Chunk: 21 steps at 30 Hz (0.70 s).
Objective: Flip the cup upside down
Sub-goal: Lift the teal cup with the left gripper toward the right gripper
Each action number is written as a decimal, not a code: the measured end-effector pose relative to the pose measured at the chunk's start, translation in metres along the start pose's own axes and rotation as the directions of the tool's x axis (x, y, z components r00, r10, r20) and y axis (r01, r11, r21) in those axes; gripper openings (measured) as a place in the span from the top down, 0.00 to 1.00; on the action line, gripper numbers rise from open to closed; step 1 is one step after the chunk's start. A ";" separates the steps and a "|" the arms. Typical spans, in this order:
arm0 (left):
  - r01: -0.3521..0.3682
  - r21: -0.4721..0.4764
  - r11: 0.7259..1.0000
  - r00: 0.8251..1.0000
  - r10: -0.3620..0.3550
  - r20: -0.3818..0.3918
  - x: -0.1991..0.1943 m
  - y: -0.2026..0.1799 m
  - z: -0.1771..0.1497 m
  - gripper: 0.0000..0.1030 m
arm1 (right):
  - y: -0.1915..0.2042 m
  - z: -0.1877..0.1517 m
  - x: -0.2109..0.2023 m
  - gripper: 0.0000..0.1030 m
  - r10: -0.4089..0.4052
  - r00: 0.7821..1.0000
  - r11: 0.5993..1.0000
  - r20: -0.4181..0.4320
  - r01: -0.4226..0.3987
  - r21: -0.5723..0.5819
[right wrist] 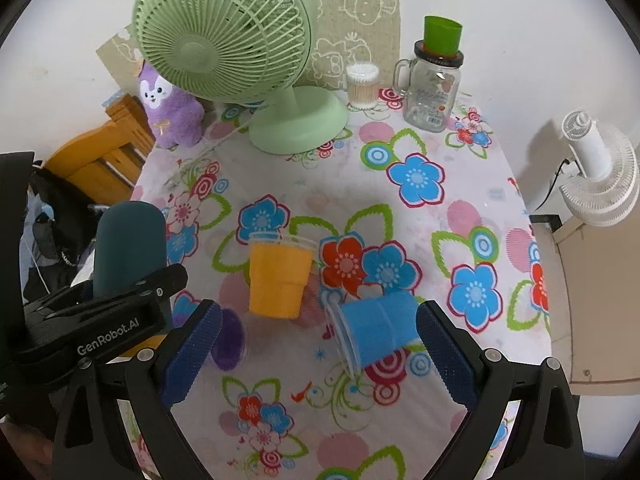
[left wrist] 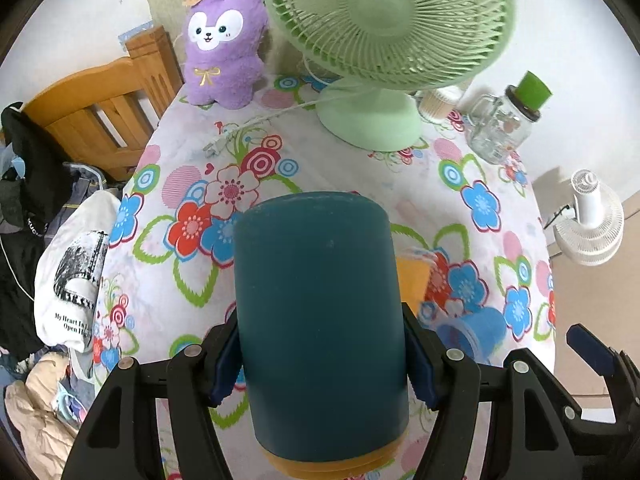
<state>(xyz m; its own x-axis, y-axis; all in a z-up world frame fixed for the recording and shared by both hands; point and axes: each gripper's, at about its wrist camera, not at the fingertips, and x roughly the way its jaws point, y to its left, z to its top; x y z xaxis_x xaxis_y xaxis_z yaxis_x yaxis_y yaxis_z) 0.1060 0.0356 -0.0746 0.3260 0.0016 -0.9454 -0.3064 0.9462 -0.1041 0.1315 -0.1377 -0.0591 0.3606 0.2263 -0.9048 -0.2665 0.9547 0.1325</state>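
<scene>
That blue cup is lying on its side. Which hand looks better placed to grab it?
The right. The right gripper is open, with the blue cup lying between its fingers. The left gripper is already clamped on the dark teal cup.

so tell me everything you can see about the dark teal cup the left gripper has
The dark teal cup is a plain, matte, opaque cylinder with rounded edges at its closed end, apparently plastic. The left gripper is shut on it, blue pads pressing its two sides. It is held above the floral tablecloth, closed end pointing away from the camera. An orange-yellow band sticks out beyond its near end; what that band is cannot be told. The right wrist view shows it at the left edge, rounded end up.
</scene>
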 end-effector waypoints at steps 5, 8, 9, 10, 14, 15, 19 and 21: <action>0.004 0.012 1.000 1.000 -0.004 -0.001 -0.009 -0.009 -0.026 0.32 | -0.009 -0.018 -0.011 0.04 -0.013 1.000 1.000 -0.002 0.013 -0.009; 0.009 0.014 1.000 1.000 -0.009 -0.015 -0.009 -0.014 -0.043 0.32 | -0.015 -0.030 -0.014 0.04 -0.024 1.000 1.000 -0.012 0.023 -0.017; 0.012 0.015 1.000 1.000 -0.011 -0.020 -0.009 -0.016 -0.048 0.32 | -0.018 -0.034 -0.014 0.04 -0.028 0.999 0.999 -0.016 0.028 -0.019; 0.013 0.014 1.000 1.000 -0.012 -0.027 -0.008 -0.018 -0.054 0.32 | -0.020 -0.039 -0.015 0.04 -0.032 0.999 0.999 -0.020 0.032 -0.020; 0.012 0.011 1.000 0.999 -0.011 -0.050 -0.002 -0.026 -0.076 0.32 | -0.030 -0.056 -0.012 0.04 -0.041 0.998 0.999 -0.049 0.040 -0.025; 0.011 0.011 1.000 0.998 -0.010 -0.054 0.000 -0.028 -0.080 0.32 | -0.033 -0.060 -0.011 0.04 -0.045 0.997 0.999 -0.058 0.044 -0.027; 0.016 0.008 1.000 0.997 -0.015 -0.078 0.010 -0.036 -0.098 0.32 | -0.043 -0.070 -0.006 0.04 -0.054 0.995 0.998 -0.085 0.051 -0.036; 0.019 0.005 1.000 0.996 -0.018 -0.092 0.016 -0.040 -0.105 0.32 | -0.048 -0.074 -0.002 0.04 -0.062 0.993 0.997 -0.100 0.058 -0.044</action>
<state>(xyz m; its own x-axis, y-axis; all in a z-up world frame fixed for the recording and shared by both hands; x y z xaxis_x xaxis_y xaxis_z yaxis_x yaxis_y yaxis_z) 0.0295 -0.0360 -0.1176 0.2480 -0.0452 -0.9677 -0.2959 0.9477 -0.1201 0.0774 -0.1979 -0.0940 0.2855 0.1464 -0.9471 -0.2846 0.9566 0.0621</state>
